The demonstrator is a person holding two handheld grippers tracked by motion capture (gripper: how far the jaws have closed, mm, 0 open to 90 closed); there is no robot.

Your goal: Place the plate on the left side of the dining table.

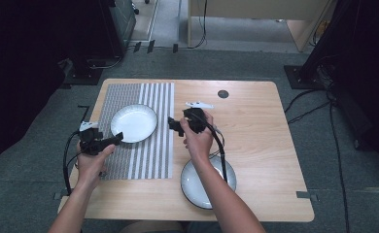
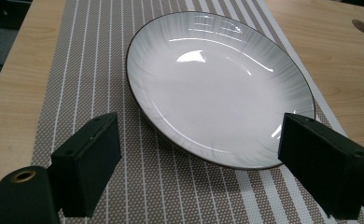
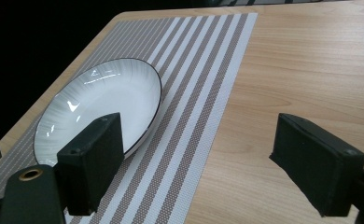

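Note:
A white plate with a dark rim [image 1: 133,122] [image 2: 217,84] [image 3: 101,105] lies on a striped placemat [image 1: 153,145] [image 2: 171,186] [image 3: 189,121] on the left half of the table. My left gripper [image 1: 119,137] [image 2: 213,168] hovers at the plate's near left edge, open, its jaws on either side of the rim. My right gripper [image 1: 174,126] [image 3: 203,163] is open over the placemat's right edge, just right of the plate, holding nothing. A second plate [image 1: 197,187] sits near the front edge, partly under the right forearm.
The wooden table [image 1: 260,136] has a dark round hole [image 1: 223,93] near its far edge. Cables trail from both grippers. Dark furniture and floor cables surround the table.

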